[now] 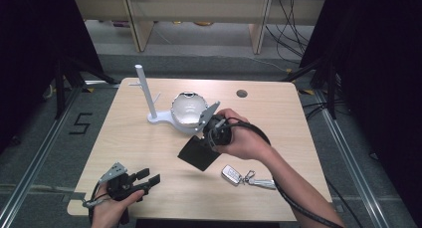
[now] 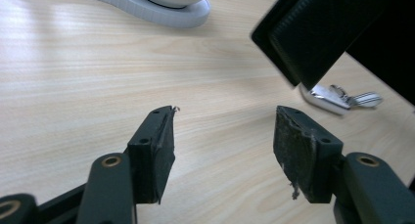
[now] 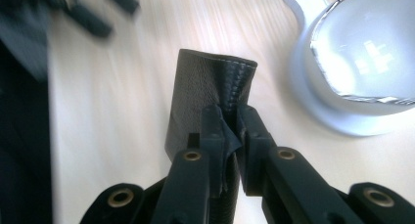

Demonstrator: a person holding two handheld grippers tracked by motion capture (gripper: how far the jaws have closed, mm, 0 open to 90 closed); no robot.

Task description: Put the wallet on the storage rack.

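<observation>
one white bowl (image 1: 187,109) on its stand (image 1: 164,119), can't see inside | right gripper (image 3: 230,121) pinching one black wallet (image 1: 198,154) | left gripper (image 2: 222,136) jaws apart, holding nothing | one key fob (image 1: 232,173)

I see a white plastic stand with an upright post (image 1: 144,91) on the light wooden surface (image 1: 149,148), a shiny white bowl (image 1: 187,108) resting on its base, wooden shelving (image 1: 199,11) beyond.
</observation>
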